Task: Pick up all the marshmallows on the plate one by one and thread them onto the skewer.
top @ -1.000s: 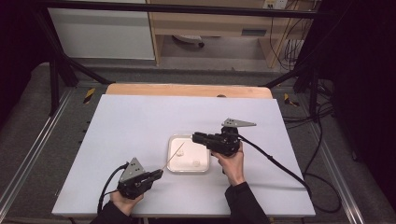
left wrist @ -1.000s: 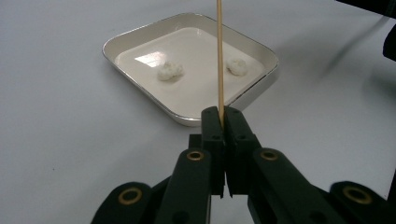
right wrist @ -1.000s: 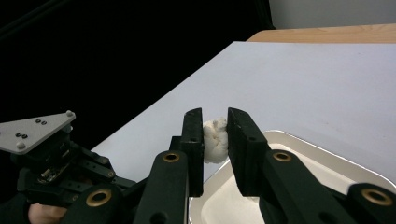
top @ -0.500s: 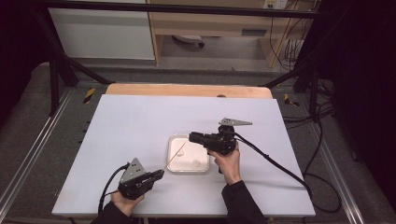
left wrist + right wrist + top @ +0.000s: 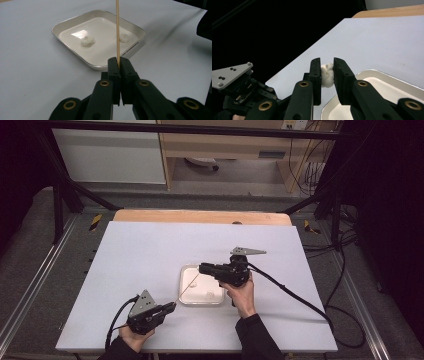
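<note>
A thin wooden skewer (image 5: 117, 30) stands up from my left gripper (image 5: 119, 60), whose jaws are shut on it. In the high view this left gripper (image 5: 172, 306) lies at the table's front, and the skewer (image 5: 188, 288) slants over the tray's left side. My right gripper (image 5: 327, 65) is shut on a soft white lump (image 5: 326, 76). It hovers over the tray's left half, its jaws pointing left, in the high view (image 5: 202, 268). The shallow white tray (image 5: 72, 51) holds two more white lumps, one at left (image 5: 87, 40) and one behind the skewer (image 5: 124, 37).
The tray (image 5: 200, 303) sits mid-table on a pale grey table top (image 5: 140, 255) with a wooden strip (image 5: 200, 216) along the far edge. The right gripper's cable (image 5: 295, 297) trails off to the right. Dark frame posts and floor surround the table.
My right gripper has drifted a little to the left above the tray, still holding the white lump. The left gripper and skewer have hardly moved.
</note>
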